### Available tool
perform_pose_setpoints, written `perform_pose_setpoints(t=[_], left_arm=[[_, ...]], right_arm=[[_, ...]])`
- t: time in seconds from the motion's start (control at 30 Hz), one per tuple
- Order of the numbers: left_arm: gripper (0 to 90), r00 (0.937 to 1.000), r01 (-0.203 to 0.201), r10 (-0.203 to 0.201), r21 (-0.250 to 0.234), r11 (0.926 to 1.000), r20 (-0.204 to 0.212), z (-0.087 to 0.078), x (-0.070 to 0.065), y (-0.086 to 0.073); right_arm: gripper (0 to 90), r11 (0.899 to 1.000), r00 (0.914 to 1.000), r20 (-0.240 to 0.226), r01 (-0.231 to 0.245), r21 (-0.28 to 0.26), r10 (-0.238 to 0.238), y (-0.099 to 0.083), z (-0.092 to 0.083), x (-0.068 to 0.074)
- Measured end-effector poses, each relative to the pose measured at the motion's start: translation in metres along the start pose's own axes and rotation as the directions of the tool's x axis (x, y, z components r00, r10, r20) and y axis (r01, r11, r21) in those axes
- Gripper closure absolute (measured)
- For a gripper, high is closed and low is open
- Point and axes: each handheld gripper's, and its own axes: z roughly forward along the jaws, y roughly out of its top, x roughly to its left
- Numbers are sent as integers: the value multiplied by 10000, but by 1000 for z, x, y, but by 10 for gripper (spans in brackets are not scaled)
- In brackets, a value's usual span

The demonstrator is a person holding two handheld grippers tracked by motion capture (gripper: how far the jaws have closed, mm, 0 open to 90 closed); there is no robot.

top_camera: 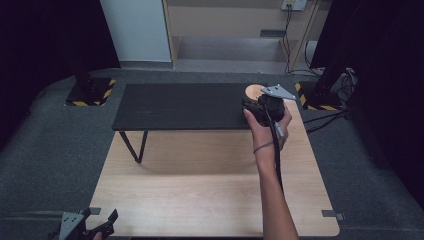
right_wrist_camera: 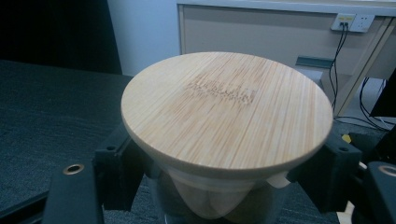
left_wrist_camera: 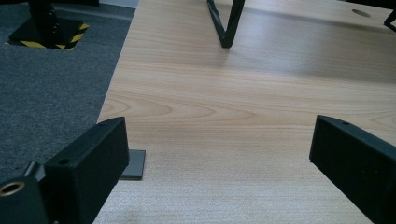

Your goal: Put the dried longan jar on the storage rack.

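A glass jar with a round bamboo lid [right_wrist_camera: 227, 107] sits between the jaws of my right gripper [right_wrist_camera: 224, 172], which is shut on the jar just under the lid. From above, the lid [top_camera: 253, 91] peeks out beyond the right gripper [top_camera: 260, 102] at the right end of a black shelf [top_camera: 180, 106]. Whether the jar rests on the shelf or hangs just above it I cannot tell. My left gripper [top_camera: 107, 220] stands open at the near left corner of the wooden table [top_camera: 200, 175]; its black fingers [left_wrist_camera: 100, 154] are wide apart over bare wood.
The black shelf stands on thin black legs [left_wrist_camera: 226, 23] on the far half of the table. Grey tape patches mark the near corners [left_wrist_camera: 133, 164] [top_camera: 332, 214]. Dark carpet surrounds the table; stand bases with yellow-black tape [top_camera: 91, 91] and cables [top_camera: 325, 117] lie beyond.
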Motion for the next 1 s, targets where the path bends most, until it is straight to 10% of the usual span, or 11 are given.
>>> perform_pose_setpoints(t=[0.67,1.0], left_arm=[[34,10000,47,-47,-32,10000,21,0,0,0],[38,10000,93,-93,-124,9999,3,-2,1,-2]], right_arm=[[253,9999,9999,-44,-105,-84,105,-2,1,-1],[31,9994,9994,179,-283,-203,287,-6,5,3]])
